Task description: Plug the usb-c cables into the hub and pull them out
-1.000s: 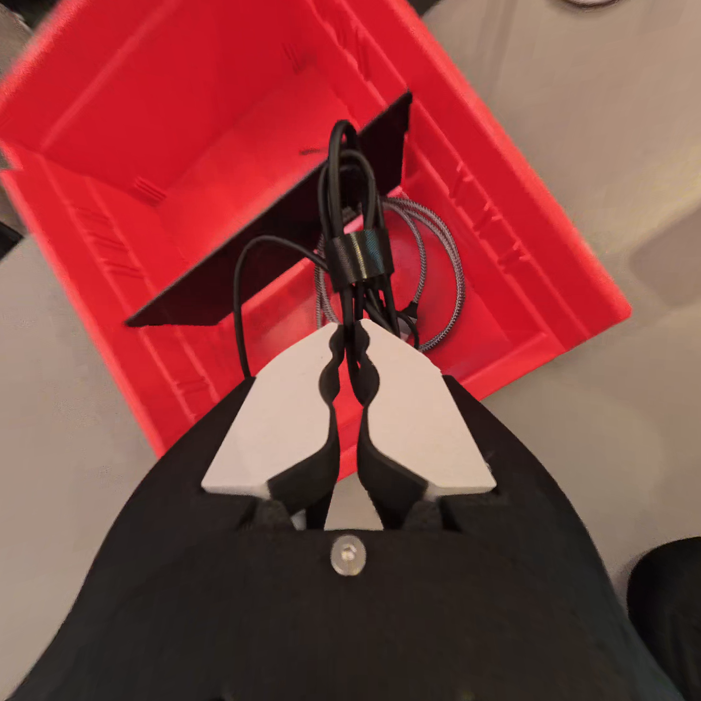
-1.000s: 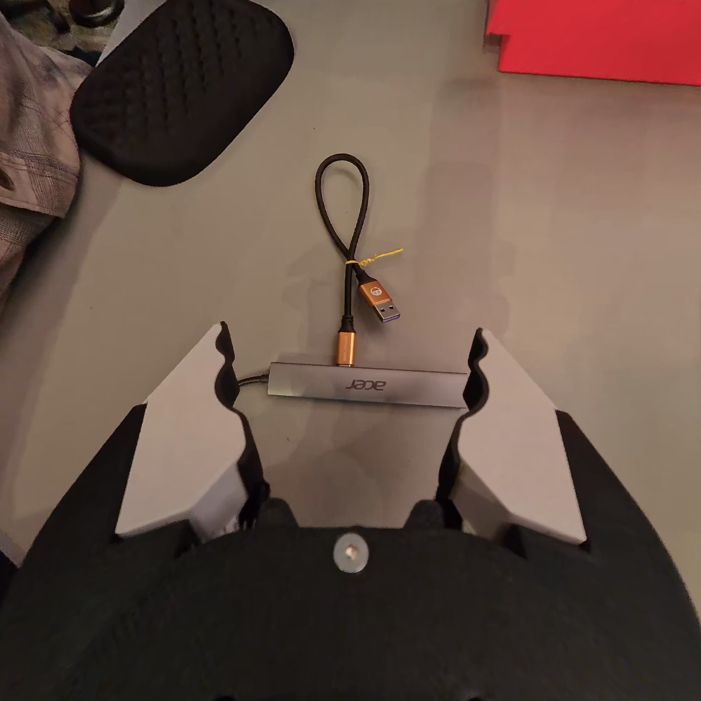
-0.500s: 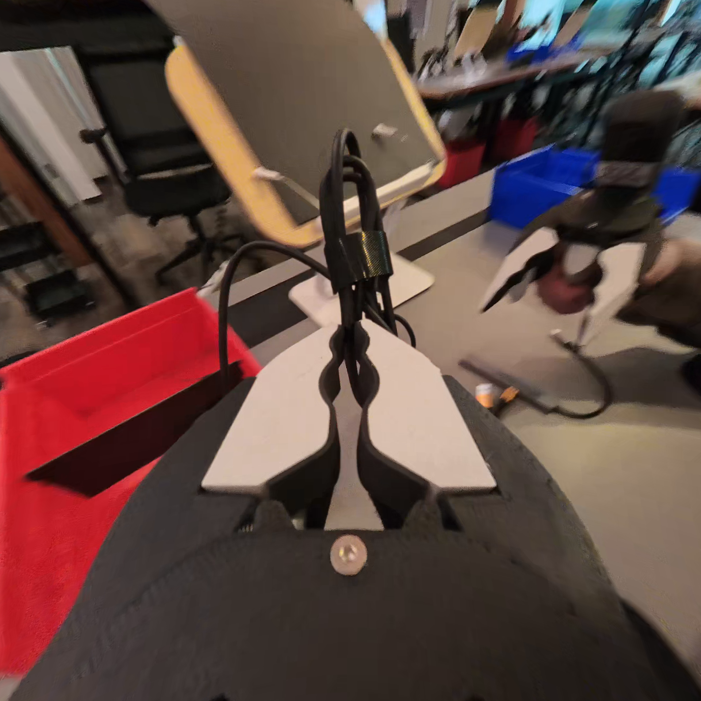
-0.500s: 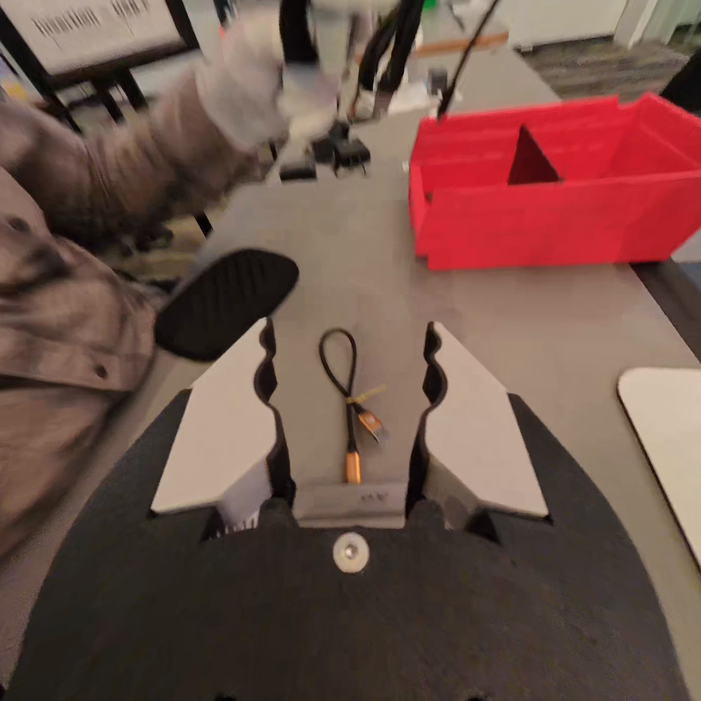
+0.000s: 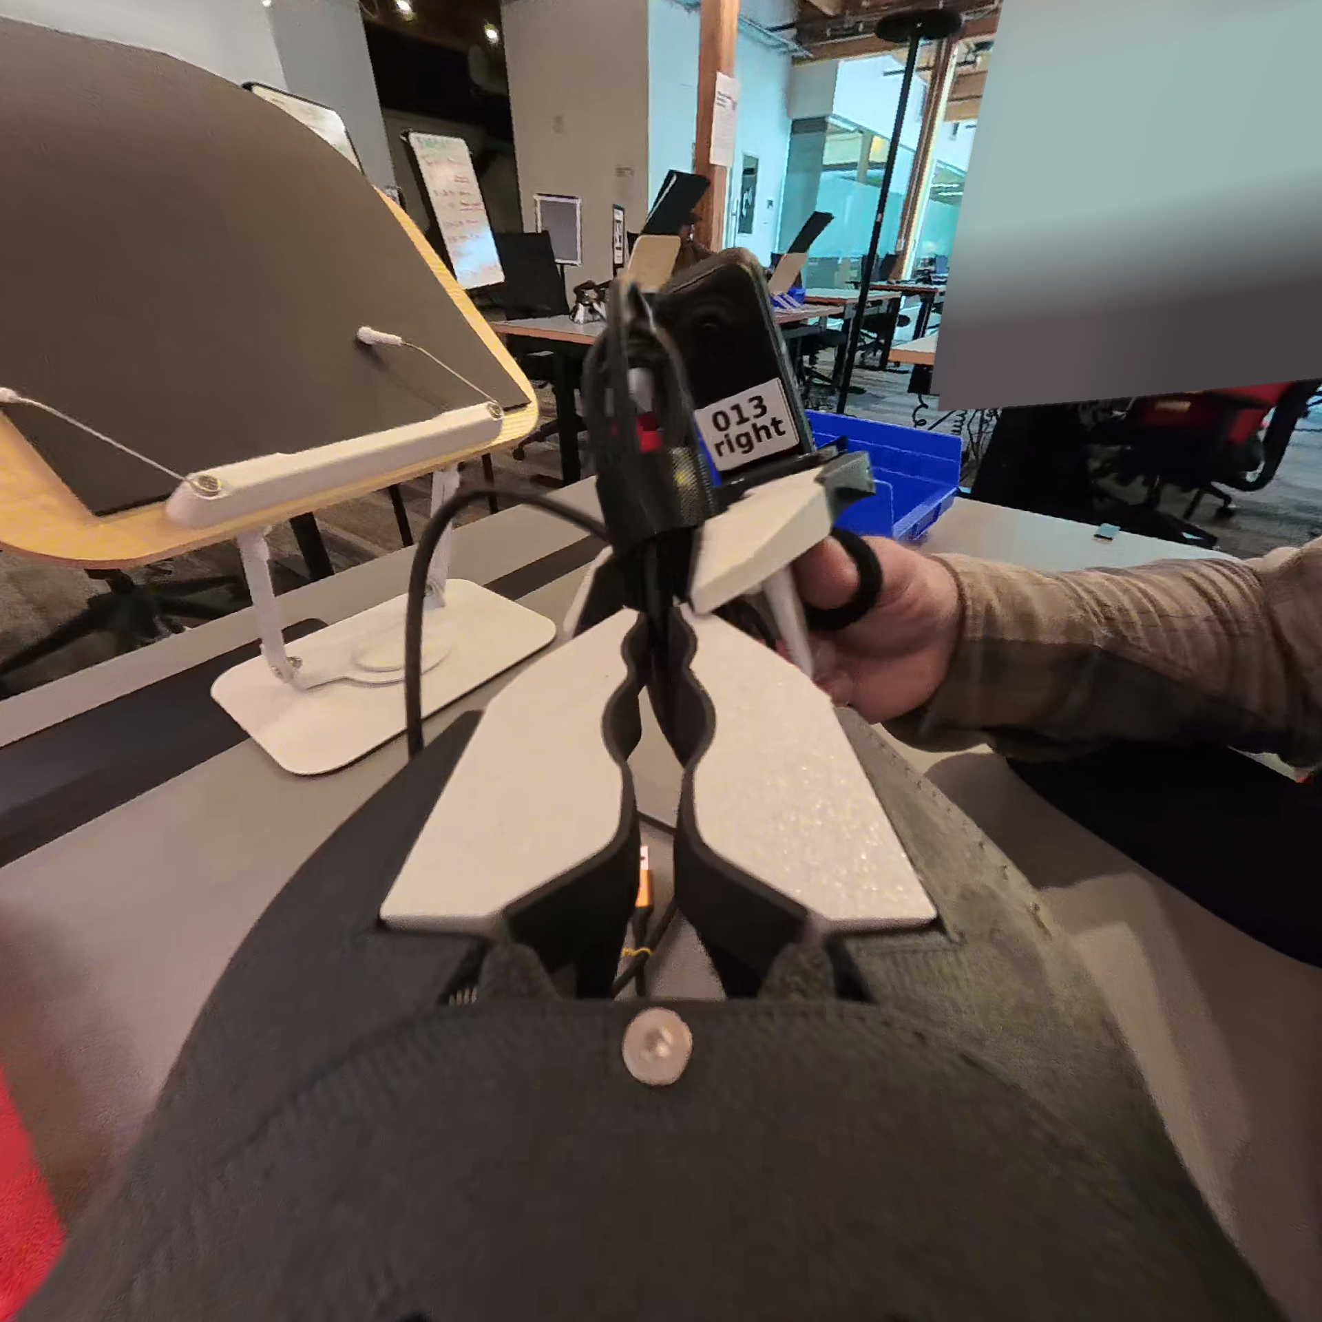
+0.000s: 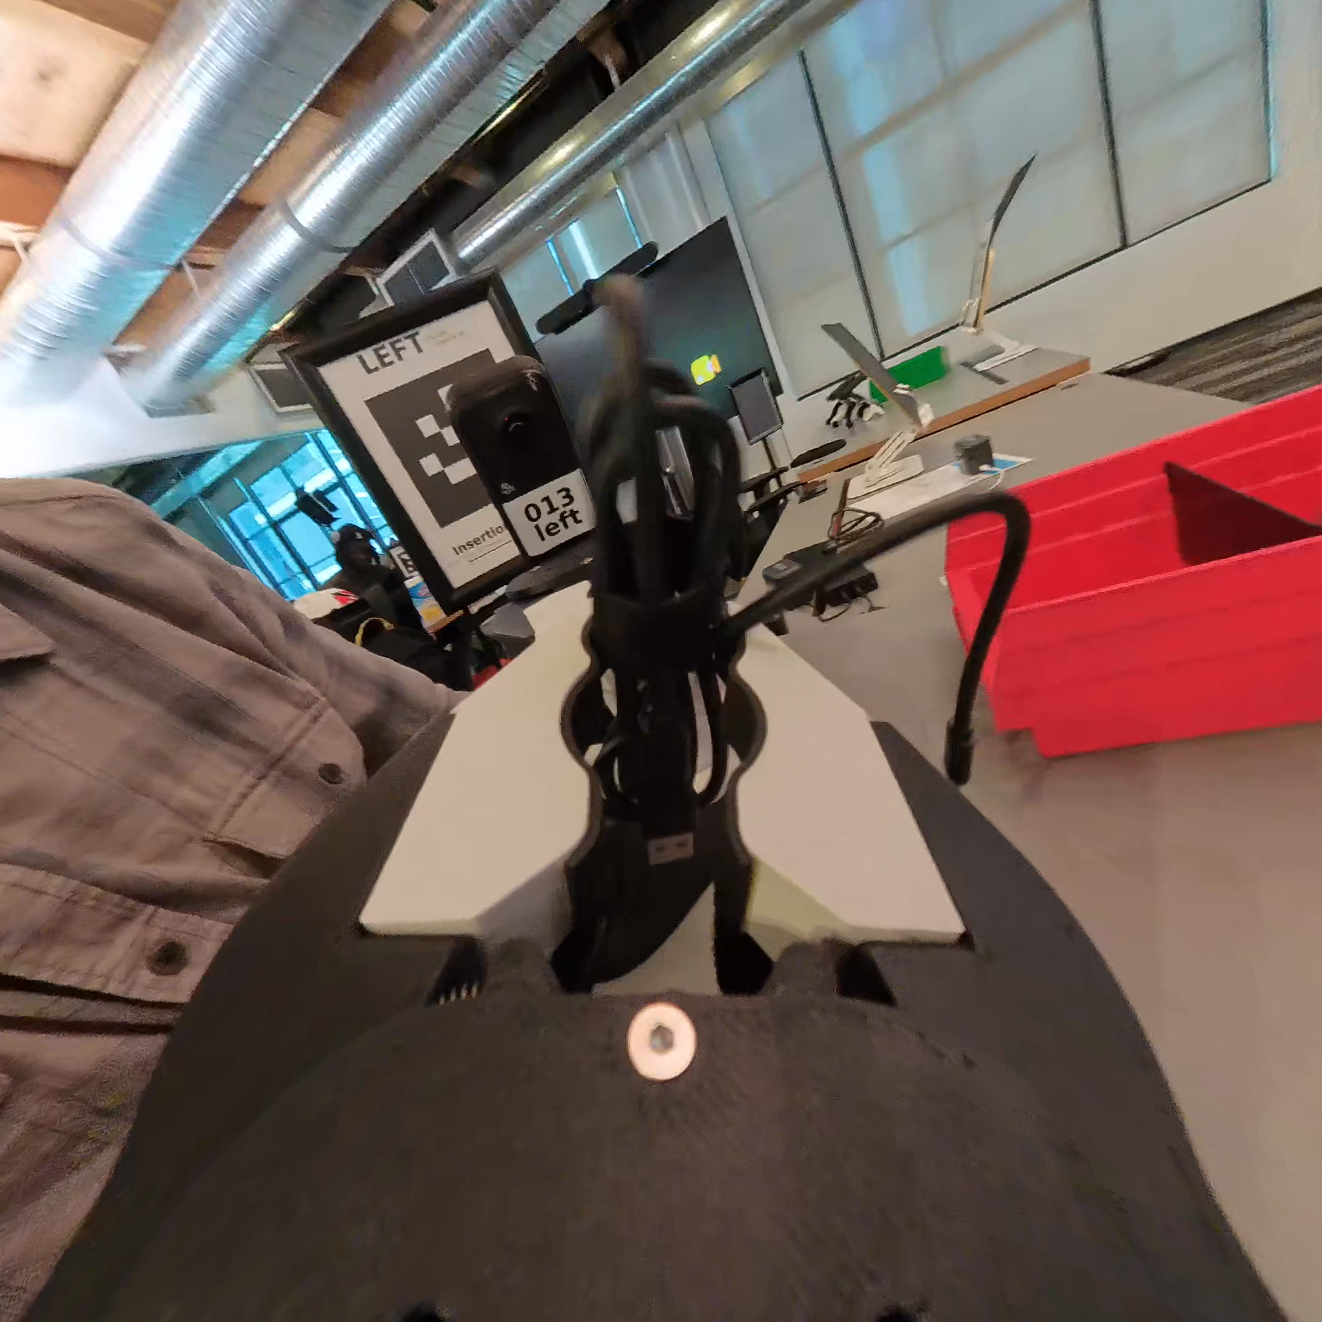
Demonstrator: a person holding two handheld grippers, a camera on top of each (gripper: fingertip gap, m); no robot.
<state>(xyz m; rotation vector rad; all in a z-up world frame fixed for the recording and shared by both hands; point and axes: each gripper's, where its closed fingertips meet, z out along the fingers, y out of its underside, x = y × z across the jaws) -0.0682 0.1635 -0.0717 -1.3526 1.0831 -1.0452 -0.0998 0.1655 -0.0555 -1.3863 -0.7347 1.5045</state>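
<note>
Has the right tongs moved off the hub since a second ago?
Yes. The right tongs has risen from the table and now grips the bundled black cable, with the red bin alongside.

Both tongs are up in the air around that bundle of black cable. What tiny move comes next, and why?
Probably squeeze the right tongs onto the cable bundle. The left tongs pinch it, the right ones straddle it, and a strap binds it, one plug end dangling.
</note>
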